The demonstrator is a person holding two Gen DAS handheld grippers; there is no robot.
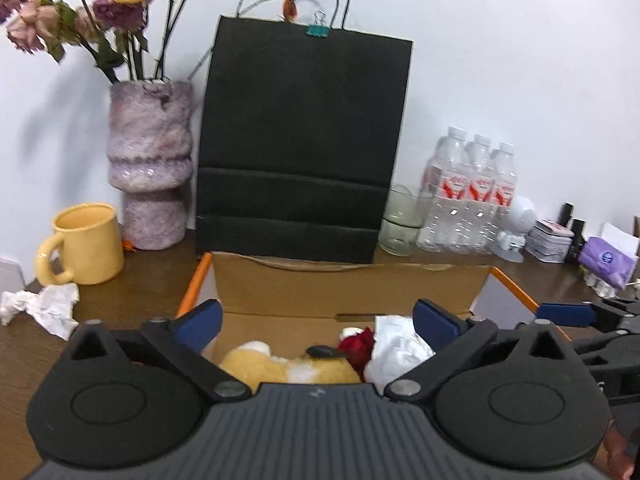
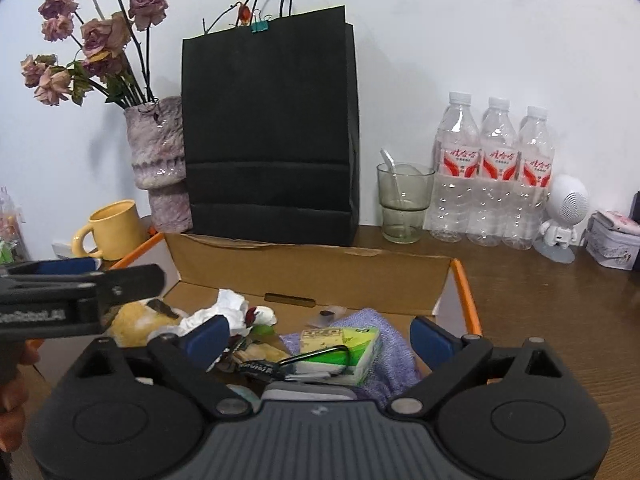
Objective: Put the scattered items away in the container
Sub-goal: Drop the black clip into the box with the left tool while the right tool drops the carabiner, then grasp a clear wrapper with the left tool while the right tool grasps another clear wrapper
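Observation:
An open cardboard box [image 1: 344, 288] with orange edges sits on the brown desk; it also shows in the right wrist view [image 2: 308, 276]. In it lie a yellow plush toy [image 1: 280, 366], a red rose [image 1: 358, 346], crumpled white paper [image 1: 396, 346], a green tissue pack [image 2: 344, 350], a purple cloth [image 2: 384, 360] and a carabiner strap [image 2: 280, 366]. My left gripper [image 1: 320, 322] is open and empty above the box's left part. My right gripper [image 2: 320, 336] is open and empty above its right part. A crumpled white tissue [image 1: 44, 306] lies on the desk left of the box.
Behind the box stand a black paper bag [image 1: 300, 152], a fuzzy pink vase [image 1: 150, 164] with dried roses, a yellow mug [image 1: 86, 244], a glass [image 2: 404, 200], three water bottles [image 2: 496, 176], a white robot figure [image 2: 564, 216] and a tin [image 2: 614, 246].

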